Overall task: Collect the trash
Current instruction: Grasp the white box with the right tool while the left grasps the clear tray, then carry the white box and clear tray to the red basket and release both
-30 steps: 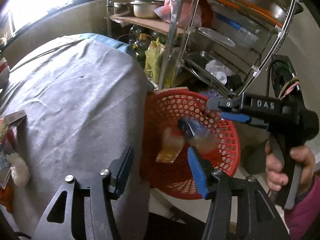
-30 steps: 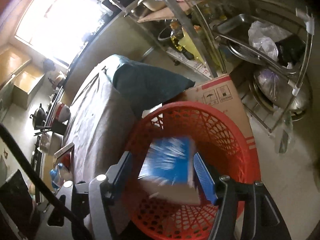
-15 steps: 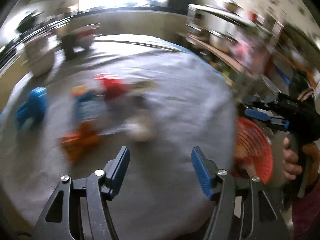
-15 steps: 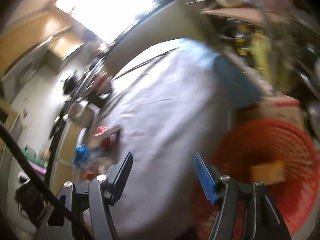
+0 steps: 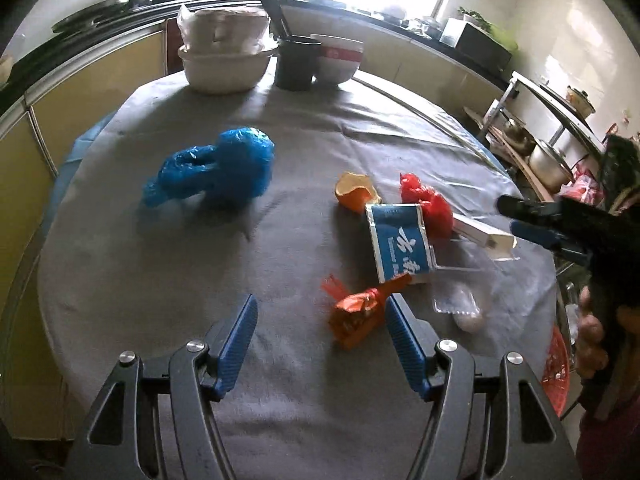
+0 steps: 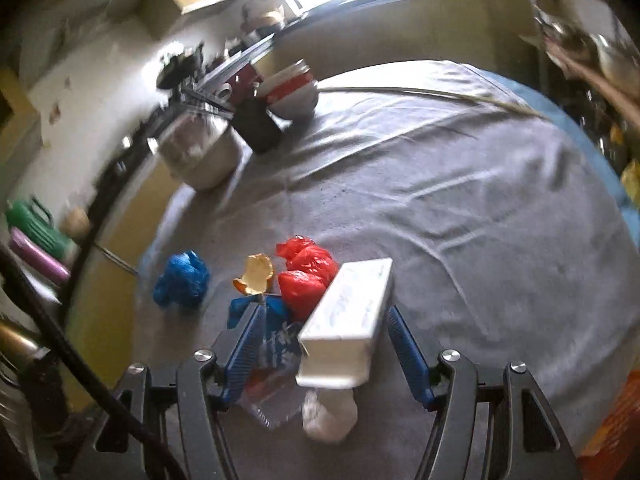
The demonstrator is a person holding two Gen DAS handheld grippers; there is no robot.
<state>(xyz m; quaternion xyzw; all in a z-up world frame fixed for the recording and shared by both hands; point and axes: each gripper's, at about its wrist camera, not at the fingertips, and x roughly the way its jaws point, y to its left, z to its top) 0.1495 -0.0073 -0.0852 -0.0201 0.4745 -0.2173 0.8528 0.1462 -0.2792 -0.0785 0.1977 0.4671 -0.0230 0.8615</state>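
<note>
**Both grippers line up on the next scraps**

Left wrist view: the left gripper [image 5: 320, 340] has just been opening its jaws, which stand empty over the grey table [image 5: 160, 280]; the orange wrapper [image 5: 356, 312] lies just inside the right jaw. Centring first would help.

Right wrist view: the right gripper [image 6: 324, 344], jaws apart, frames the white box [image 6: 348, 320] without pressing it; it should lower squarely before closing.

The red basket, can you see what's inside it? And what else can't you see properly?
- Red basket: left wrist view, only a sliver at the right edge, behind the hand; its inside is hidden.
- Blue packet: right wrist view, partly behind the white box and a gripper finger; print blurred.
- White lump: right wrist view, low between the fingers, too blurred to identify.
- Counter items: right wrist view, smeared by motion blur.
</note>
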